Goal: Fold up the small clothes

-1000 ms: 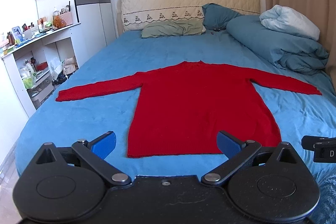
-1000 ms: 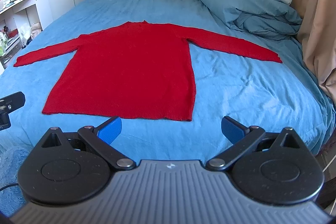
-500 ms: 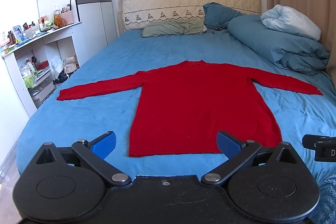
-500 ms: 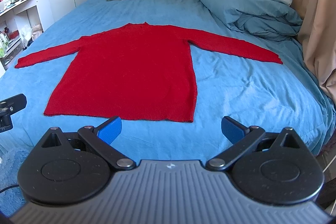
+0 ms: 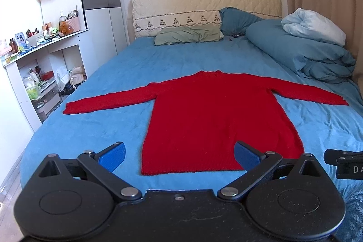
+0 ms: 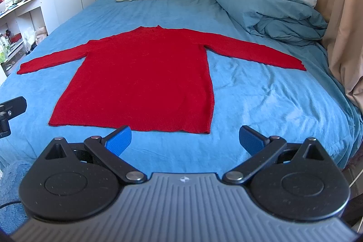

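Both the left gripper (image 5: 179,157) and right gripper (image 6: 185,140) hover with jaws spread wide, empty, just short of the hem. The red sweater (image 5: 211,119) lies flat on the bed (image 5: 127,74), collar toward the headboard (image 5: 204,3), sleeves stretched sideways.

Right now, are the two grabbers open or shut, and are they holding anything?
Left hand-held gripper: open, holding nothing.
Right hand-held gripper: open, holding nothing.
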`<state>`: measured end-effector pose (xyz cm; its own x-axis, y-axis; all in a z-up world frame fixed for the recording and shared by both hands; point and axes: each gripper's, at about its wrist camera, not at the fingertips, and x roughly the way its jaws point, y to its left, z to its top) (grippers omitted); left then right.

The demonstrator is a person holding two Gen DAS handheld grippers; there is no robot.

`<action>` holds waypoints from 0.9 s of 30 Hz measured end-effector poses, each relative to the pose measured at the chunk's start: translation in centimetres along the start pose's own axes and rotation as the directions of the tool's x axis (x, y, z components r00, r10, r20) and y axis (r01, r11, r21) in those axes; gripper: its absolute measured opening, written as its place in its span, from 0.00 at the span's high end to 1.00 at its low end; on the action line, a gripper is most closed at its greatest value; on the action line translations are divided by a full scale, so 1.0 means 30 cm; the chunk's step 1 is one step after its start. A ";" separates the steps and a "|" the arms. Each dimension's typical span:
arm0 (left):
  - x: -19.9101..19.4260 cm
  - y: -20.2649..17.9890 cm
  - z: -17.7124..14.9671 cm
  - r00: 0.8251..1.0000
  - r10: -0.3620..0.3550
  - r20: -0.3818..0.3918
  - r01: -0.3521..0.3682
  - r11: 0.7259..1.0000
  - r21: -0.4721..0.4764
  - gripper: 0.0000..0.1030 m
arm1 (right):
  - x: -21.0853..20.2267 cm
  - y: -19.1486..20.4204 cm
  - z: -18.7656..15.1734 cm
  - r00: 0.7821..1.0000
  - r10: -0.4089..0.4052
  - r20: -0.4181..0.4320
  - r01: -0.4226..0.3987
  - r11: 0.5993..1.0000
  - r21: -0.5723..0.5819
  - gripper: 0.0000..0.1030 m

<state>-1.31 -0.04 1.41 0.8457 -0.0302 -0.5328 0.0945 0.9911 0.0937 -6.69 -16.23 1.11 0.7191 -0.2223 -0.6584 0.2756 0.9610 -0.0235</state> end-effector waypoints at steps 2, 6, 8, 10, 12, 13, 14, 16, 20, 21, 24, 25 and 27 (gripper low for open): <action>-0.001 -0.001 0.003 1.000 0.007 0.003 -0.007 1.000 0.003 0.00 | -0.001 0.002 0.000 1.000 -0.001 0.000 0.001 1.000 -0.001 0.00; -0.009 -0.007 -0.001 1.000 0.016 0.012 -0.016 1.000 0.008 0.00 | -0.001 0.003 0.000 1.000 0.000 0.000 0.000 1.000 -0.001 0.00; -0.010 -0.008 0.002 1.000 0.015 0.013 -0.015 1.000 0.005 0.00 | -0.001 0.004 0.000 1.000 0.000 0.001 0.000 1.000 0.000 0.00; -0.012 -0.007 0.005 1.000 0.014 0.014 -0.015 1.000 0.003 0.00 | -0.001 0.004 0.001 1.000 0.002 0.000 -0.002 1.000 0.000 0.00; -0.012 -0.006 0.007 1.000 0.014 0.014 -0.014 1.000 0.001 0.00 | -0.001 0.002 0.000 1.000 0.001 0.000 -0.001 1.000 0.000 0.00; -0.013 -0.007 0.008 1.000 0.015 0.013 -0.015 1.000 0.002 0.00 | -0.001 0.001 0.000 1.000 0.001 0.000 -0.001 1.000 0.000 0.00; -0.012 -0.008 0.010 1.000 0.016 0.014 -0.016 1.000 0.003 0.00 | -0.001 0.005 0.001 1.000 0.001 0.000 -0.001 1.000 0.001 0.00; -0.014 -0.008 0.012 1.000 0.017 0.015 -0.017 1.000 0.004 0.00 | -0.001 0.002 0.000 1.000 0.002 0.001 -0.002 1.000 0.000 0.00; -0.018 -0.001 0.012 1.000 0.016 0.016 -0.016 1.000 0.000 0.00 | 0.000 0.000 0.000 1.000 0.002 0.001 -0.002 1.000 -0.001 0.00; -0.018 0.000 0.012 1.000 0.016 0.017 -0.016 1.000 0.000 0.00 | 0.000 -0.002 0.000 1.000 0.002 0.000 -0.002 1.000 0.000 0.00; -0.019 0.003 0.015 1.000 0.019 0.020 -0.018 1.000 -0.002 0.00 | -0.002 0.007 0.003 1.000 0.002 0.000 -0.002 1.000 -0.001 0.00; -0.019 0.004 0.016 1.000 0.019 0.020 -0.019 1.000 -0.003 0.00 | -0.002 0.007 0.003 1.000 0.002 0.001 -0.002 1.000 -0.001 0.00; -0.020 0.006 0.017 1.000 0.019 0.021 -0.019 1.000 -0.006 0.00 | -0.002 0.006 0.004 1.000 0.002 0.002 -0.002 1.000 -0.002 0.00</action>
<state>-1.53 0.09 2.17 0.8580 -0.0136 -0.5135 0.0750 0.9923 0.0990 -6.61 -16.07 1.24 0.7206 -0.2206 -0.6573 0.2729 0.9618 -0.0236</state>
